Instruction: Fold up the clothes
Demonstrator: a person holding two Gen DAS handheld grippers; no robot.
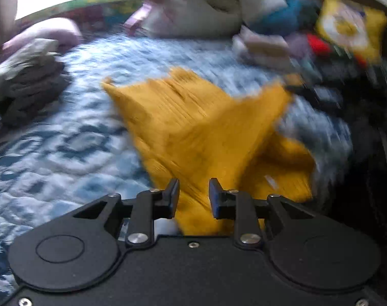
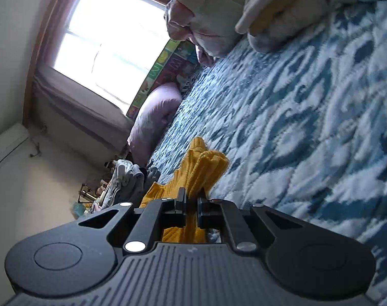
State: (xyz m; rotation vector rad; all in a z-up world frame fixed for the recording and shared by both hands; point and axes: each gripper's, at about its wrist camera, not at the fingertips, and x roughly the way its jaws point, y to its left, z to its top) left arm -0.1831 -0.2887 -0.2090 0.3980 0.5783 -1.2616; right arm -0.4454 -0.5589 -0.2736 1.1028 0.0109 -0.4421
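A mustard-yellow knit garment (image 1: 201,127) is stretched above the blue-and-white quilt (image 1: 66,140). The left wrist view is blurred by motion. My left gripper (image 1: 194,196) has its jaws a little apart with the yellow fabric passing between them; whether the pads grip it is unclear. My right gripper (image 2: 192,204) is shut on a bunched edge of the same garment (image 2: 201,170), seen in the tilted right wrist view. The far corner of the cloth, at the right in the left wrist view, is held up by the right gripper's dark body (image 1: 320,94).
A stack of grey folded clothes (image 1: 27,76) lies at the quilt's left. A pile of unfolded laundry (image 1: 218,7) and a yellow cushion (image 1: 351,25) lie at the back. A lilac pillow (image 2: 155,119) lies by the window (image 2: 109,43).
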